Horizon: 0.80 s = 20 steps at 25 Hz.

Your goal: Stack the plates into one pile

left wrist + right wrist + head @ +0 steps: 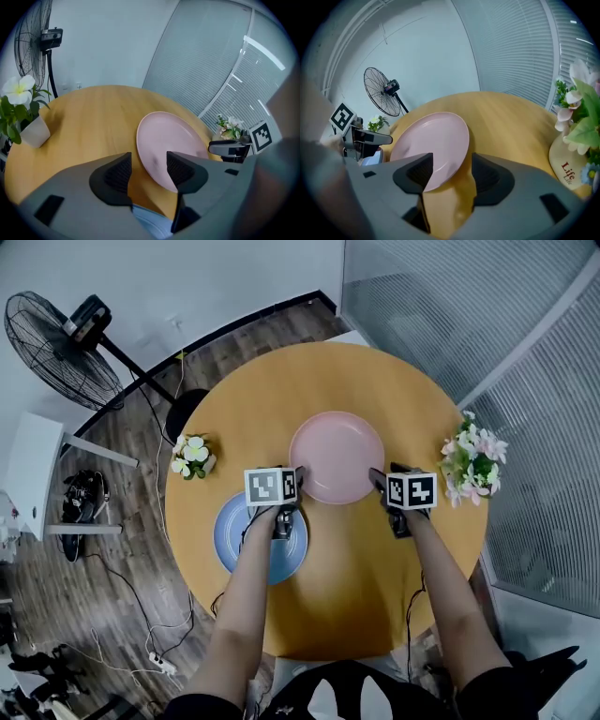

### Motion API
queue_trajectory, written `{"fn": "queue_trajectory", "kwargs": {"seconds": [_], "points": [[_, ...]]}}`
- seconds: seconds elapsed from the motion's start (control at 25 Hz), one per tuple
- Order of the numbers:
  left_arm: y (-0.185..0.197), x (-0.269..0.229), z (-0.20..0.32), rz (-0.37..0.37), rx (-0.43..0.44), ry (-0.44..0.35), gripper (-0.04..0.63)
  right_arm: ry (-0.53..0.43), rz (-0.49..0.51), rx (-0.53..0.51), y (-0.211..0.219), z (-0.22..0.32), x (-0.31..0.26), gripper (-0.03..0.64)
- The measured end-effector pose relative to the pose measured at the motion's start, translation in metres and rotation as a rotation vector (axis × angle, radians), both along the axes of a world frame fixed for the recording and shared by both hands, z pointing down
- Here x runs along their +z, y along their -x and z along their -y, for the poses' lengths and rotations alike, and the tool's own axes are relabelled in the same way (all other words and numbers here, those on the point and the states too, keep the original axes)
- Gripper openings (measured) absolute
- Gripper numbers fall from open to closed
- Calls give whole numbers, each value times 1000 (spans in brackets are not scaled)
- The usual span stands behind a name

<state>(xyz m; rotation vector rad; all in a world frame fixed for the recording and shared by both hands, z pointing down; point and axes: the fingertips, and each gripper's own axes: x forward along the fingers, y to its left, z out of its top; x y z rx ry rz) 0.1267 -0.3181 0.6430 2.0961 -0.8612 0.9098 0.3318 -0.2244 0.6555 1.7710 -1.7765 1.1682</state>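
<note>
Head view: the pink plate (337,456) lay flat near the middle of the round table (356,587). The blue plate (230,545) lay flat toward my near left, partly under my left gripper (296,484). My right gripper (380,482) hung at the pink plate's right edge. The two plates sat near each other, neither on the other. I judged no stacking done, with one plate to be lifted onto the other.

Left gripper view: my fingers (117,176) stood moderately apart with nothing held between them. The pink plate (173,140) lay just beyond them, its near rim showing through the gap. A sliver of the blue plate (150,225) showed below. A white flower pot (30,131) stood at far left. I found no writing here.

Right gripper view: my fingers (417,171) stood likewise apart and empty. The pink plate (433,138) lay ahead to the left, its rim reaching into the gap. The vase (569,168) at right carried the word "Life" in red; the rest was unreadable.
</note>
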Motion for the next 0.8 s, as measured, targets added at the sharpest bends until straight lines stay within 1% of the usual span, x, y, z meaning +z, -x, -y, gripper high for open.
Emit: {"fn": "queue_trajectory", "kwargs": {"seconds": [0.08,0.2,0.28,0.4,0.6,0.64,0.68,0.72,0.8], "points": [[0,8,1,13,-7,16,238,13,7,2,-2,1,8,253],[-5,13,4,20,-3,19,236,24,22,3,-5,2,18,229],[-9,16,5,24,11,26,236,34,35,-2,-3,1,23,216],[-11,22,4,58,46,45,234,49,50,-14,1,0,28,194],[-11,35,0,128,99,76,196,60,70,-9,5,-2,35,126],[-9,37,-1,143,102,75,177,56,74,0,5,-2,35,123],[-8,38,-1,157,102,70,140,52,75,8,5,-2,34,120],[-6,39,-1,168,99,62,119,51,72,13,5,-2,34,118],[-6,39,-1,175,94,49,109,56,67,20,5,-3,33,115]]}}
